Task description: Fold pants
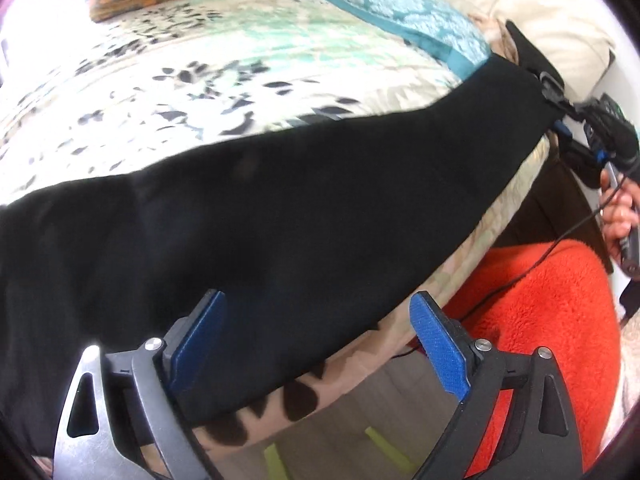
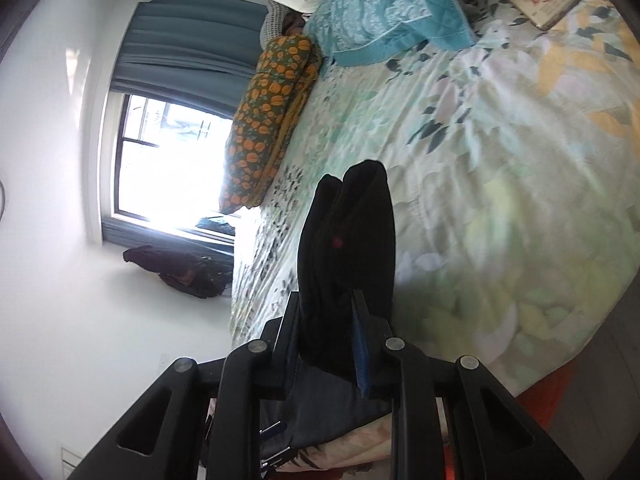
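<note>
Gripping black pants (image 2: pixel 348 240) in right gripper (image 2: pixel 326 332) | left gripper (image 1: pixel 320 340) released above bed (image 1: pixel 160 92)

A floral-covered bed (image 2: pixel 500 160) stands by white walls (image 2: pixel 52 140), a bright window (image 2: pixel 168 160) and blue-grey curtains (image 2: pixel 192 36).

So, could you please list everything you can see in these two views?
pants: one, black, stretched along the bed's edge
bedspread: one, pale floral, covering the bed
quilt: one, orange-patterned, folded by the window
blanket: one, teal, at the bed's head
curtain: one, grey-blue, above the window
left gripper: open, over the pants' edge
right gripper: clamped on the pants' end
hand: one, holding the right gripper's handle
</note>
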The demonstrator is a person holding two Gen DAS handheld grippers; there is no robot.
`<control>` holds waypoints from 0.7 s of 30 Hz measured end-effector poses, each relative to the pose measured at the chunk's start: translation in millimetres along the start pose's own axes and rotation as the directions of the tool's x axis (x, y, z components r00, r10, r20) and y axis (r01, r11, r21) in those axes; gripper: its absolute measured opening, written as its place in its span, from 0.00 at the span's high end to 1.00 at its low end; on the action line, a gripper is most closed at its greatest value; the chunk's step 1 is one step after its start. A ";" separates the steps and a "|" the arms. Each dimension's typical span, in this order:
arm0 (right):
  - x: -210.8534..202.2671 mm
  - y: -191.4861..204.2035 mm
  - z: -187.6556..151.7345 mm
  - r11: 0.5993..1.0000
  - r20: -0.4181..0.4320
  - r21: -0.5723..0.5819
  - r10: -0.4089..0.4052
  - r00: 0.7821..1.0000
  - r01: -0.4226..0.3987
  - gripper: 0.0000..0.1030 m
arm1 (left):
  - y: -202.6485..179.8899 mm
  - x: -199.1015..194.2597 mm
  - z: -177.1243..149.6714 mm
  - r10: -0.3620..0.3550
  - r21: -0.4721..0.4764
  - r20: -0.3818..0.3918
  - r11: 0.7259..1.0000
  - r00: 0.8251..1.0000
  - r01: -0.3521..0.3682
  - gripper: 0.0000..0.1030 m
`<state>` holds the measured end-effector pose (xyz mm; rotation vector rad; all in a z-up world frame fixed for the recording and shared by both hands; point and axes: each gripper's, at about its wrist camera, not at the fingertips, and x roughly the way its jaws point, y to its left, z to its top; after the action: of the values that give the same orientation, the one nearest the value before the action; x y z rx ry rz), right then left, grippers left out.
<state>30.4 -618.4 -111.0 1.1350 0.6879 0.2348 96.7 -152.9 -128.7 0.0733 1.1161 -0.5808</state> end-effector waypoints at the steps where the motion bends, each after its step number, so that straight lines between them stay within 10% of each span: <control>1: 8.1 13.9 -7.8 1.000 -0.022 -0.017 0.025 0.999 -0.025 0.78 | 17.8 -12.7 -2.7 0.010 -0.042 0.018 0.999 1.000 -0.009 0.09; 12: 178.0 126.9 -164.6 0.988 -0.288 -0.054 0.126 0.949 -0.148 0.78 | 199.1 -100.0 -109.1 0.218 -0.539 0.132 0.835 0.967 -0.114 0.09; 21: 296.9 162.0 -315.3 0.944 -0.461 -0.326 -0.123 0.879 -0.039 0.77 | 237.2 -117.0 -123.8 0.231 -0.594 0.190 0.801 0.954 -0.076 0.10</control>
<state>93.7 -162.8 -157.8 0.7390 1.0659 0.5844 71.2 137.8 -138.1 -0.4321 0.9823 -0.0727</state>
